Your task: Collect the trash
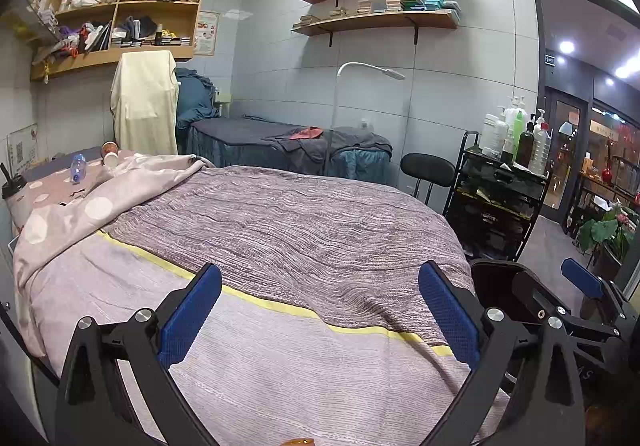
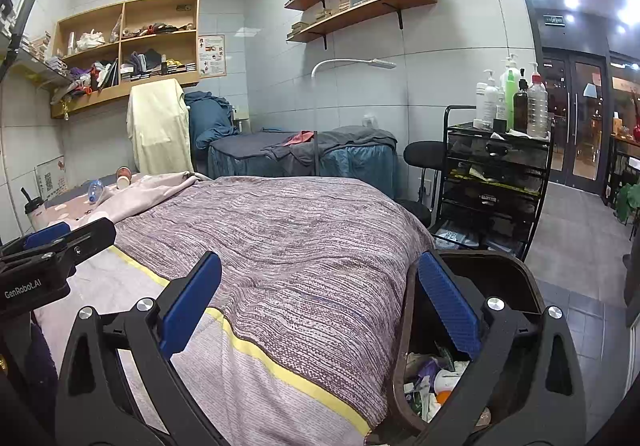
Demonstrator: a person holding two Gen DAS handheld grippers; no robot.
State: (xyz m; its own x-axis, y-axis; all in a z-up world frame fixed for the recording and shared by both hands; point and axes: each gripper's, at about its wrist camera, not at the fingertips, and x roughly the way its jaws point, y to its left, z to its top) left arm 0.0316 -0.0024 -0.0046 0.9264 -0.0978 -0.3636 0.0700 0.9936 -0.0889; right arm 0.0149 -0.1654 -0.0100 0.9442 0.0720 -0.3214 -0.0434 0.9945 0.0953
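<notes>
Far up the bed, on the pink dotted cover, lie a clear plastic bottle and a tipped paper cup. A lidded drink cup with a straw stands at the far left edge. My left gripper hovers open over the near end of the bed, holding nothing. To its right, my right gripper is open and empty, its right finger above a dark trash bin that holds mixed litter.
A striped purple blanket covers most of the bed. Behind it stand a second bed with grey and blue covers, a floor lamp, a black chair and a black cart with bottles. A tiled floor runs to the right.
</notes>
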